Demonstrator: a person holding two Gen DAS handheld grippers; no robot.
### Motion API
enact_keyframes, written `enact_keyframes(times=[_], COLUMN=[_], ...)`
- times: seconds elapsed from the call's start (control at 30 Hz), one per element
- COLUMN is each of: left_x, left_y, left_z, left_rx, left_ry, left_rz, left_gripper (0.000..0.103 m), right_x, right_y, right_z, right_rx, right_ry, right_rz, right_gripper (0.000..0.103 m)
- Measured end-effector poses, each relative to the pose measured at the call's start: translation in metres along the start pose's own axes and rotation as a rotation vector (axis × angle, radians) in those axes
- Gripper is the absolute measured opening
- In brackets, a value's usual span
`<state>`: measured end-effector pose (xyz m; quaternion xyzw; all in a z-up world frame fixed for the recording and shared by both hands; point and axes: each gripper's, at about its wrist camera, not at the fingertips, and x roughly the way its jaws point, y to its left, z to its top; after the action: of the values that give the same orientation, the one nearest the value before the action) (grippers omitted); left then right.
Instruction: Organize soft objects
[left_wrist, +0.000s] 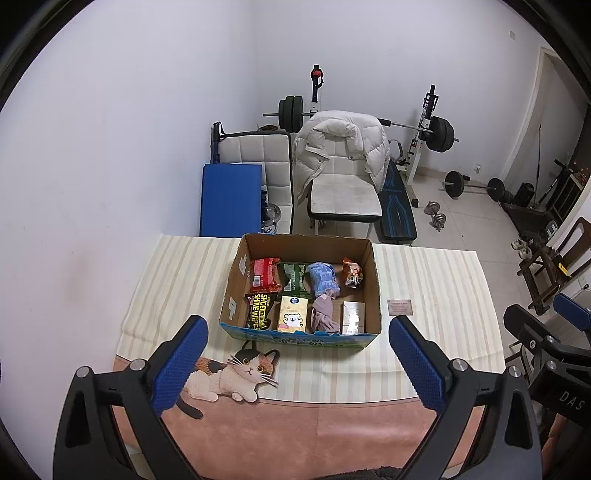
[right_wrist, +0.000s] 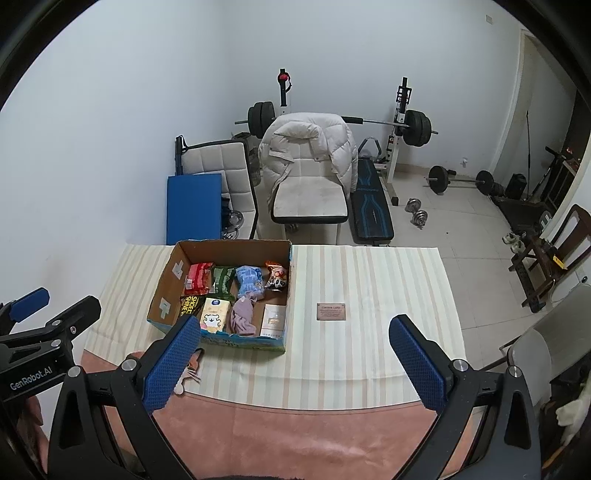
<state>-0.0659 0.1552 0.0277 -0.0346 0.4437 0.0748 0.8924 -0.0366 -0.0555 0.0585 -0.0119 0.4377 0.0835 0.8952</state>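
Observation:
A cardboard box (left_wrist: 236, 280) stands on the striped cloth and holds several soft packs: a red pack (left_wrist: 264, 275), a green pack (left_wrist: 293, 277), a blue pack (left_wrist: 322, 277), a black shoe-wipes pack (left_wrist: 259, 310), a yellow tissue pack (left_wrist: 293, 314), a mauve cloth (left_wrist: 323, 316), a white box (left_wrist: 352, 317) and a small orange pack (left_wrist: 351, 272). The box also shows in the right wrist view (right_wrist: 166, 291). My left gripper (left_wrist: 297, 363) is open and empty, in front of the box. My right gripper (right_wrist: 293, 360) is open and empty, to the right of the box.
A small brown label (right_wrist: 331, 311) lies on the cloth right of the box. A cat picture (left_wrist: 229, 373) is printed at the table's front. Behind the table stand a chair with a white jacket (left_wrist: 341, 147), a blue mat (left_wrist: 229, 199) and weight gear (left_wrist: 439, 134).

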Motion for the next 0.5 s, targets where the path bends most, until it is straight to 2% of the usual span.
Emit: enact_keyframes(times=[0.5], left_x=[-0.002], left_y=[0.0009], left_z=[0.001], left_rx=[-0.004], left_ry=[-0.002], left_rz=[0.004], left_gripper=[0.101], right_x=[-0.0021], right_y=[-0.0035], right_z=[-0.0025], right_rx=[0.019], right_ry=[-0.007], right_rz=[-0.008], right_gripper=[0.103])
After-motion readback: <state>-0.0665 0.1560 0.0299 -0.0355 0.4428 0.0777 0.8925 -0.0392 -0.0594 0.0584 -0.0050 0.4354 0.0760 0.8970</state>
